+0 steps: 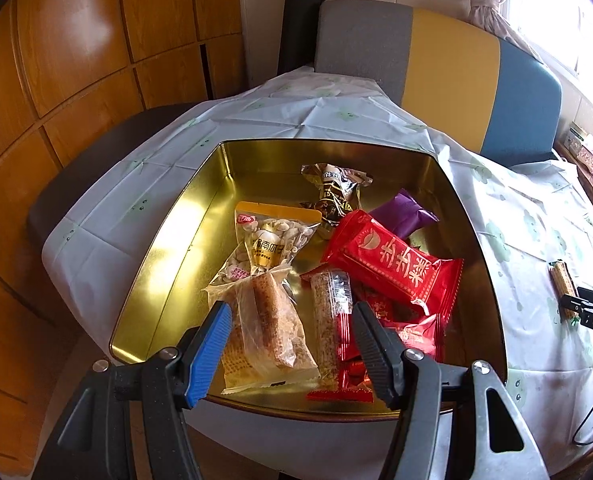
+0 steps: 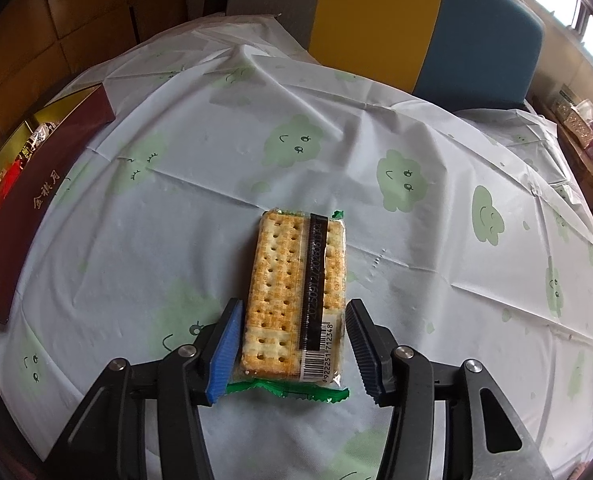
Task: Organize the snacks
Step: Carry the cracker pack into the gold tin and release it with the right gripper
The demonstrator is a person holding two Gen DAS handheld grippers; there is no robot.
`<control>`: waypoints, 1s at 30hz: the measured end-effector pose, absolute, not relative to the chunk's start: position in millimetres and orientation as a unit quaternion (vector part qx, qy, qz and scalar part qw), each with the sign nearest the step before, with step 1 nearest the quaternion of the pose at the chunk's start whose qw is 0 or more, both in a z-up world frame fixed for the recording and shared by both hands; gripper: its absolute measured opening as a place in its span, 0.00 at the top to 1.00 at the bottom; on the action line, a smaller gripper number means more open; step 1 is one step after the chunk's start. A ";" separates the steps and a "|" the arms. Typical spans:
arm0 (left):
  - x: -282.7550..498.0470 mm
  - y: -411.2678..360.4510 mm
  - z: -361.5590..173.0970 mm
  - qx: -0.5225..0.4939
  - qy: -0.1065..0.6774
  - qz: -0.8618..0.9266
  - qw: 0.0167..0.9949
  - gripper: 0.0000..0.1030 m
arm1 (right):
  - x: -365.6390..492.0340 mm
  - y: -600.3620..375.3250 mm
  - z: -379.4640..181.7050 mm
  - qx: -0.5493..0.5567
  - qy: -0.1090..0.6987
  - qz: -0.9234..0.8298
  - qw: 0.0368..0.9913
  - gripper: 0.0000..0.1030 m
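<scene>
A gold tin box [image 1: 168, 248] holds several snack packs: a clear pack of rice cake [image 1: 270, 320], a red-ended cereal bar [image 1: 332, 320], a red cake pack [image 1: 392, 264], a nut pack [image 1: 264, 240], a purple pack [image 1: 402, 214] and a dark foil pack [image 1: 334, 192]. My left gripper [image 1: 290, 344] is open above the box's near end, empty. A cracker pack [image 2: 292, 296] lies on the tablecloth. My right gripper [image 2: 292, 344] is open with its fingers either side of the pack's near end. The pack also shows in the left wrist view [image 1: 562, 284].
The table wears a white cloth with green cloud faces [image 2: 404, 180]. The box's maroon outer wall [image 2: 36, 208] stands at the left in the right wrist view. A grey, yellow and blue chair back [image 1: 448, 72] is behind the table. Wooden cabinets [image 1: 76, 60] stand left.
</scene>
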State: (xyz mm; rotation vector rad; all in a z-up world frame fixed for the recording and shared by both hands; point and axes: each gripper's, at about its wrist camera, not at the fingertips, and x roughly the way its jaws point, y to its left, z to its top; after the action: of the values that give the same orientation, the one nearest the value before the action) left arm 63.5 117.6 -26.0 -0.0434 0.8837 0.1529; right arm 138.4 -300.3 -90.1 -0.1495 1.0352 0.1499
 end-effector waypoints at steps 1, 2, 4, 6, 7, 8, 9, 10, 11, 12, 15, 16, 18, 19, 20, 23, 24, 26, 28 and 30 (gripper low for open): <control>63.1 117.6 -25.9 -0.020 0.426 0.075 0.901 0.39 | 138.3 -299.5 -89.9 -0.073 0.493 0.073 0.864 0.53; 62.6 117.4 -25.3 -0.019 0.425 0.076 0.902 0.39 | 137.8 -298.1 -90.1 -0.078 0.492 0.072 0.864 0.53; 61.5 116.9 -24.7 -0.018 0.424 0.076 0.902 0.39 | 137.3 -296.2 -90.3 -0.082 0.492 0.072 0.864 0.54; 60.3 116.2 -23.7 -0.014 0.421 0.077 0.904 0.39 | 136.6 -295.0 -90.9 -0.085 0.492 0.072 0.864 0.54; 59.6 115.7 -23.1 -0.012 0.420 0.077 0.904 0.39 | 136.2 -294.8 -91.6 -0.085 0.492 0.072 0.864 0.54; 58.9 115.4 -22.6 -0.011 0.419 0.077 0.905 0.39 | 135.8 -294.5 -92.1 -0.086 0.491 0.072 0.864 0.54; 58.4 115.6 -22.2 -0.011 0.418 0.076 0.905 0.39 | 135.4 -294.2 -92.3 -0.087 0.491 0.072 0.864 0.54; 57.4 115.9 -21.6 -0.012 0.417 0.075 0.906 0.39 | 134.9 -293.8 -92.8 -0.088 0.490 0.072 0.864 0.54; 55.8 116.6 -20.6 -0.013 0.415 0.075 0.907 0.39 | 134.1 -292.8 -93.4 -0.090 0.490 0.071 0.864 0.54; 54.5 117.6 -19.6 -0.013 0.413 0.075 0.908 0.38 | 133.7 -292.2 -93.8 -0.091 0.489 0.071 0.864 0.54; 50.0 123.5 -16.6 -0.020 0.409 0.076 0.909 0.38 | 132.9 -291.6 -94.7 -0.091 0.490 0.072 0.864 0.54; 48.2 127.1 -15.2 -0.023 0.406 0.078 0.910 0.39 | 133.4 -291.6 -94.4 -0.092 0.489 0.071 0.864 0.54; 46.1 134.1 -13.1 -0.030 0.402 0.083 0.911 0.39 | 132.7 -291.1 -95.0 -0.092 0.492 0.071 0.863 0.54; 45.1 137.7 -11.7 -0.034 0.400 0.085 0.912 0.39 | 133.1 -291.2 -94.8 -0.090 0.495 0.072 0.861 0.54; 43.4 142.0 -9.7 -0.038 0.396 0.088 0.913 0.39 | 134.4 -291.8 -94.7 -0.086 0.500 0.072 0.859 0.54; 39.9 153.0 -5.2 -0.046 0.385 0.096 0.917 0.39 | 136.6 -293.9 -91.3 -0.066 0.514 0.071 0.852 0.54; 39.0 156.1 -4.4 -0.049 0.383 0.097 0.917 0.39 | 136.6 -294.6 -89.2 -0.053 0.515 0.072 0.852 0.54; 36.4 162.9 -2.9 -0.053 0.377 0.102 0.919 0.39 | 136.0 -293.5 -82.5 -0.026 0.513 0.078 0.854 0.54; 34.5 168.9 -3.0 -0.058 0.375 0.106 0.919 0.39 | 134.2 -286.5 -71.9 -0.009 0.505 0.088 0.859 0.54; 33.0 174.7 -4.7 -0.065 0.374 0.111 0.918 0.39 | 131.3 -272.6 -57.3 0.000 0.492 0.107 0.864 0.54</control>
State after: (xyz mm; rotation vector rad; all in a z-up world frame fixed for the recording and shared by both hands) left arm 33.0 174.7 -4.7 -0.1336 0.7694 0.2273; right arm 131.3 -272.6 -57.3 0.0000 1.0317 0.2240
